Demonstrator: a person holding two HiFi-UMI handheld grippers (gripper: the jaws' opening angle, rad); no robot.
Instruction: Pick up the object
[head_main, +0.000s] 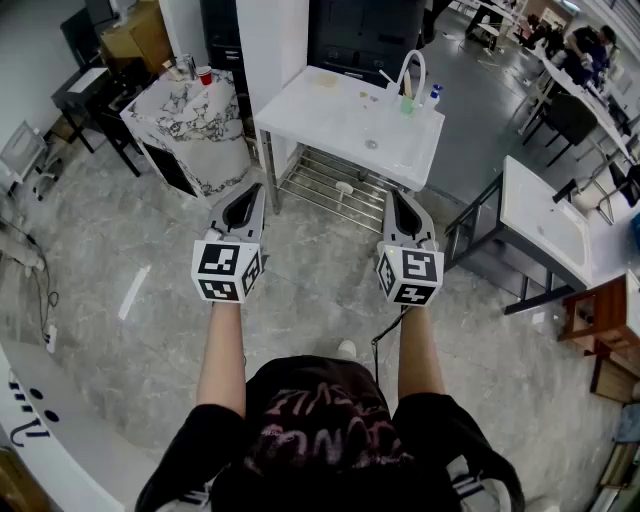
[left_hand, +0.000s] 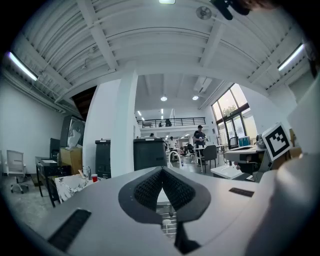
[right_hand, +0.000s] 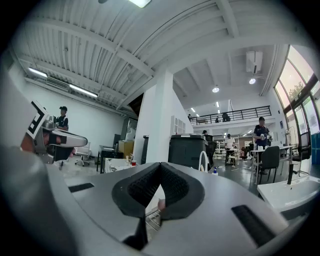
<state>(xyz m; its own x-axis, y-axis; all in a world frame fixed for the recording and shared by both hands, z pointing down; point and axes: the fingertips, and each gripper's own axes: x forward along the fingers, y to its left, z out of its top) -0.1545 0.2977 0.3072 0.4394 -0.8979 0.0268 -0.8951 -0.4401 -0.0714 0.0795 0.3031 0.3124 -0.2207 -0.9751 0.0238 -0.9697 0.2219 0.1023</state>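
Both grippers are held side by side at chest height over the grey floor, short of a white table (head_main: 330, 120). My left gripper (head_main: 257, 192) is shut with nothing between its jaws; in the left gripper view (left_hand: 162, 171) the ribbed pads meet at the tip. My right gripper (head_main: 393, 196) is shut and empty too, and its pads meet the same way in the right gripper view (right_hand: 160, 165). On the table stand a white faucet (head_main: 411, 68), a green bottle (head_main: 408, 103) and a blue-capped bottle (head_main: 435, 95). A small white object (head_main: 344, 187) lies on the wire rack (head_main: 325, 185) under the table.
A marble-patterned counter (head_main: 190, 120) with a red cup (head_main: 204, 75) stands at the left of the white table. A second white table (head_main: 545, 225) and a wooden cabinet (head_main: 605, 320) are at the right. People stand and sit at desks far back (right_hand: 260, 137).
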